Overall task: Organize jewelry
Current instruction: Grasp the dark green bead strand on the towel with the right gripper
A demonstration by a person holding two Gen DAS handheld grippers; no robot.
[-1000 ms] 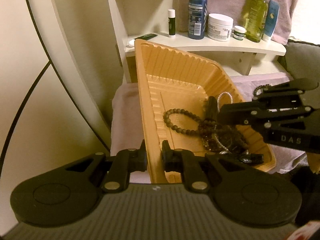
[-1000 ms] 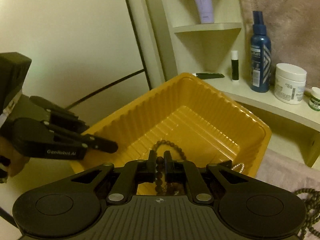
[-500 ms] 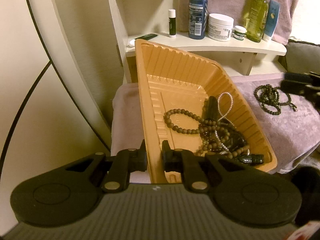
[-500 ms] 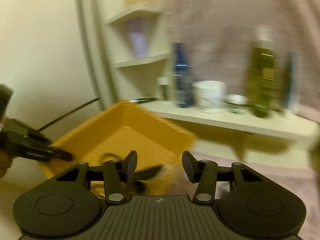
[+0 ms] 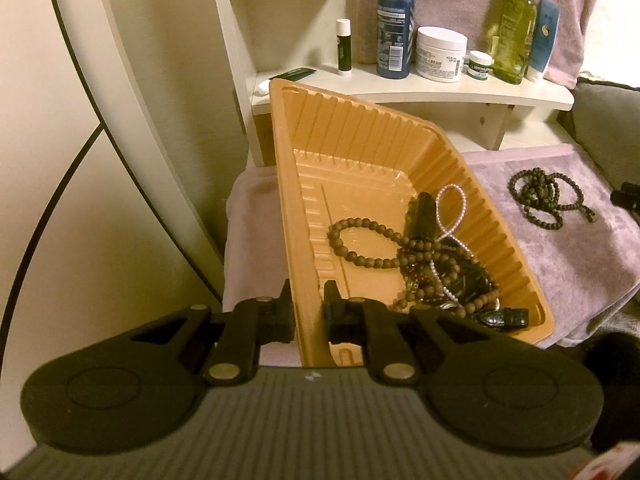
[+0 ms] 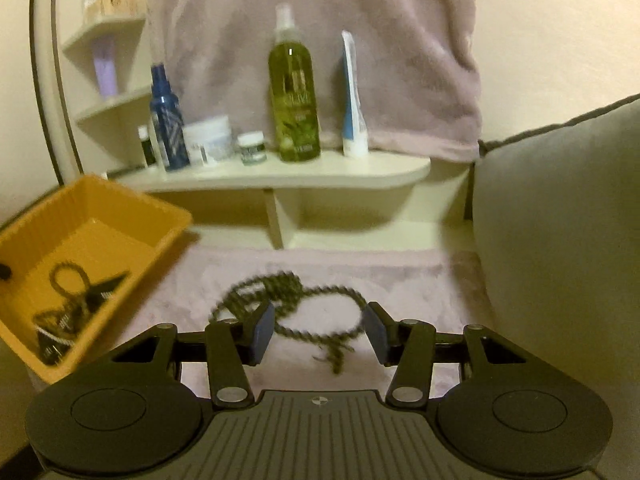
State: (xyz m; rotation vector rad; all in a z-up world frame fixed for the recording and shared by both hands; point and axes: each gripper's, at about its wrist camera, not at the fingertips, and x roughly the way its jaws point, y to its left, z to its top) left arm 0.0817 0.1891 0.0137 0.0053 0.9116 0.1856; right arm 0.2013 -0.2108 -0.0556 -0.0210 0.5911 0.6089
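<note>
The left gripper is clenched on the near rim of the orange tray, one finger inside the wall and one outside, and the tray sits tilted, its far corner raised toward the white shelf behind it. In the low end of the tray lies a heap of jewelry: a brown bead bracelet spread out toward the tray's middle, a pearl strand looping up beside a black cylindrical piece, and a tangle of darker beads and a black strap against the tray's lower wall. To the right of the tray, well apart from it, a dark bead necklace lies coiled on the lilac towel that also runs under the tray. The right gripper is released, its jaws parted with nothing pressed between them; they have just been opening. From its own camera the necklace, blurred, lies on the towel between and just beyond the blue finger pads, untouched as far as can be told. The tray stands to the left of the necklace there. On the shelf beyond the tray stand a blue spray bottle, a white jar, a green bottle and a small lip balm stick.
</note>
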